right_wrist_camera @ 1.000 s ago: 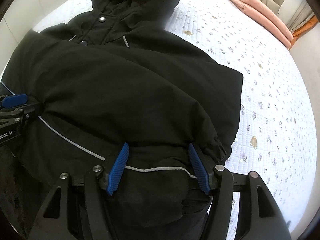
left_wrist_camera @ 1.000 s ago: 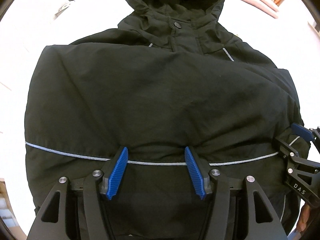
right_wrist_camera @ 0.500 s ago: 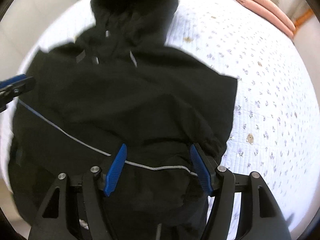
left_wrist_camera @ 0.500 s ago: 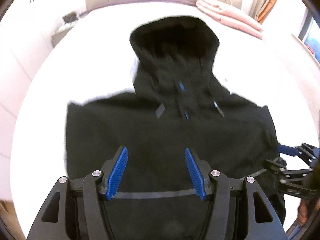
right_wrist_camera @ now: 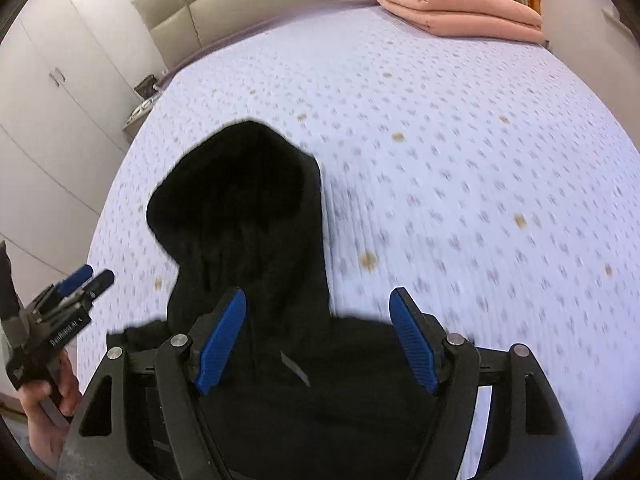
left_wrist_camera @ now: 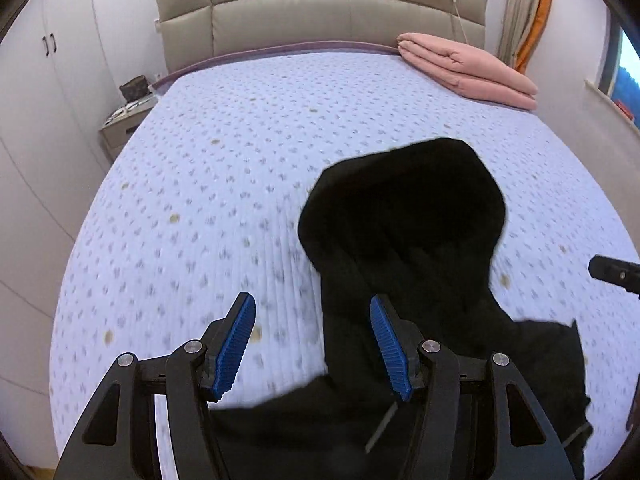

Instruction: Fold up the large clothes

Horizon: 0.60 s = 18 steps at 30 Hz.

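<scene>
A black hooded jacket lies on the bed, whose white quilted cover carries a small flower print. In the left wrist view the hood fills the middle right of the frame and the body spreads across the bottom; in the right wrist view the hood sits at centre left and the body runs along the lower edge under the camera.

The left hand-held gripper hangs above the bed with its blue-padded fingers spread wide and nothing between them; its right finger shows in front of the jacket, the left one over bare cover. The right hand-held gripper is likewise spread and empty, framing the base of the hood. The person's hand holding the left tool shows at the lower left of the right wrist view.

A folded pink blanket lies at the upper right by the padded headboard. A nightstand stands at the left edge, beside white wardrobe doors.
</scene>
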### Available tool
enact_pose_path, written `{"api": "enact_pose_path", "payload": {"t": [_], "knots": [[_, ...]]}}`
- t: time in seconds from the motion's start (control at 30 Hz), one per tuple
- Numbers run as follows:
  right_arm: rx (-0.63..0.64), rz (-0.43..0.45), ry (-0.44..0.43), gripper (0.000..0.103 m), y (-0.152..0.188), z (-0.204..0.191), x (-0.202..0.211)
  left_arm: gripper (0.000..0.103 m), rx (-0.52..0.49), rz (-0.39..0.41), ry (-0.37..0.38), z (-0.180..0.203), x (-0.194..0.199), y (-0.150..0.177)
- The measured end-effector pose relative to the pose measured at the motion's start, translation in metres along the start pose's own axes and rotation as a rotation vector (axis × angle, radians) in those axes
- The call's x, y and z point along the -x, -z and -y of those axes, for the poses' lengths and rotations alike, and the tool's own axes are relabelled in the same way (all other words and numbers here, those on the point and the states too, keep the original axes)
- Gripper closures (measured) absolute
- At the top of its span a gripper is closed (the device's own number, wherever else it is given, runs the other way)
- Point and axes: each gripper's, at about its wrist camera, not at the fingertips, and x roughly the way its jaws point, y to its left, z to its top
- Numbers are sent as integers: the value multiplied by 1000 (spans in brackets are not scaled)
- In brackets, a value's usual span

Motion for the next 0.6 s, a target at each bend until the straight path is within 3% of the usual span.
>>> {"api": "enact_pose_path", "payload": {"t": [0.3,0.53,0.57,0.6], "knots": [[-15,-40,-12,27,-49,0,-84,41,7,-87,45,1,-81,-40],[-72,-114,-76,27,-64,12,-148,43,16,-95,4,2,-131,-51],[-74,-119,-91,27,-64,11,-153,49,26,-89,-3,0,-133,-52],[-69,-124,-98,32,-64,9,-158,80,50,-71,-6,-5,-134,-53]]}}
